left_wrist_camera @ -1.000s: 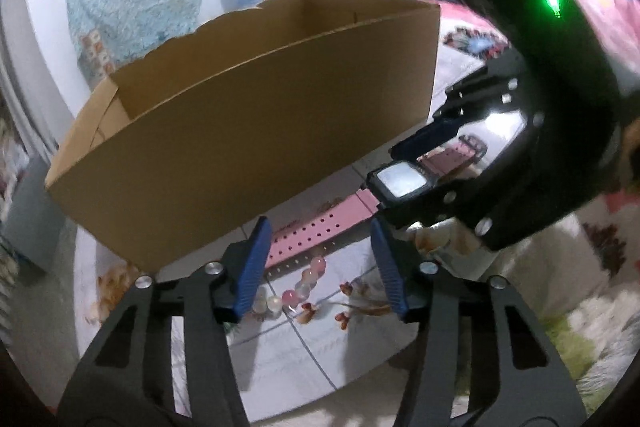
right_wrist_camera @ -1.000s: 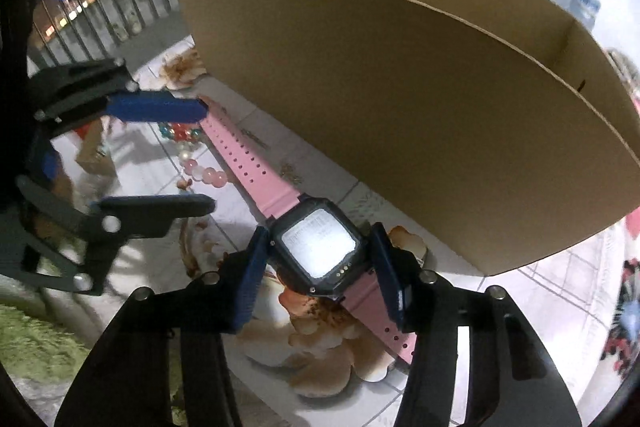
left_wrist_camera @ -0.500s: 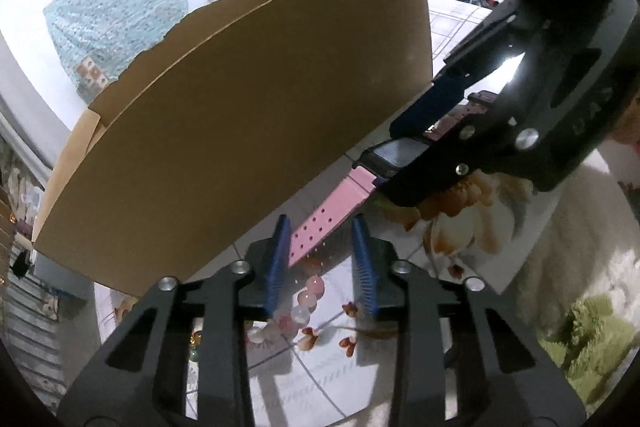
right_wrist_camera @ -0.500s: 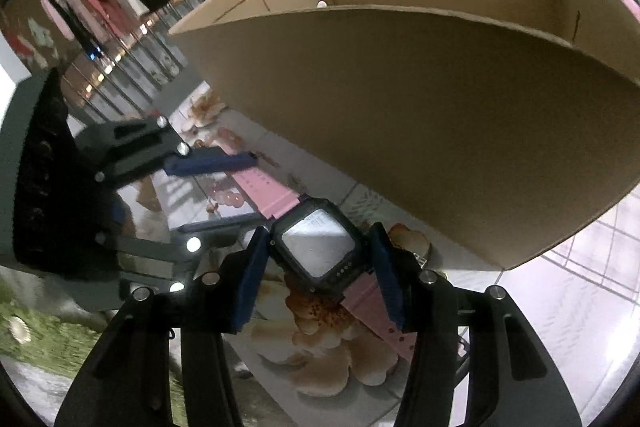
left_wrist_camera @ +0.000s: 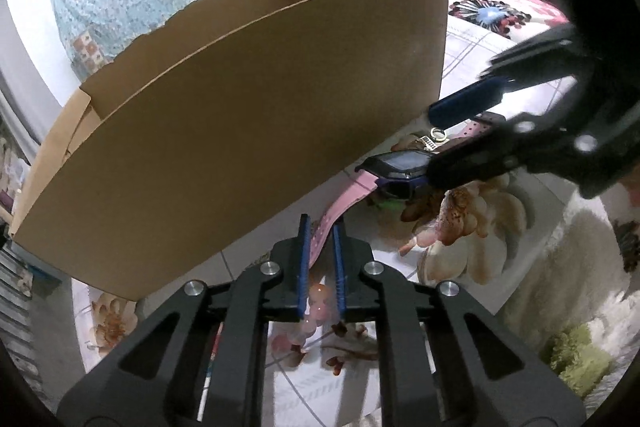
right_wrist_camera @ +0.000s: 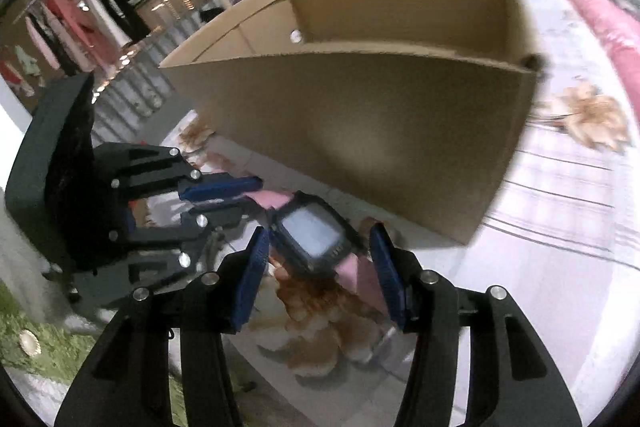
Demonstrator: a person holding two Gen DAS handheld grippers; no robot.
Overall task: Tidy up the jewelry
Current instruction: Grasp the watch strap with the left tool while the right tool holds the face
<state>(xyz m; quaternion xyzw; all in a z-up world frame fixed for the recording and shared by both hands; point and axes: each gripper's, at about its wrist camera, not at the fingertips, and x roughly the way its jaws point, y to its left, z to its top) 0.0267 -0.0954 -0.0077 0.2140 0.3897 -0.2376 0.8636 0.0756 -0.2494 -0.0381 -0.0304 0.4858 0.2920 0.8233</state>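
While blurred, the right gripper (right_wrist_camera: 318,267) hides the watch's (right_wrist_camera: 314,237) strap.

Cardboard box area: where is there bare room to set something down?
Free: what shows inside the cardboard box, and the floral cloth right of it. Crowded: the strip before its front wall, with the pink watch and beads.

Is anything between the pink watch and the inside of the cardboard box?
Only the cardboard box's own near wall, which rises between the watch and the open top. The watch must clear that rim. No lid shows on top, and no other object stands between them.
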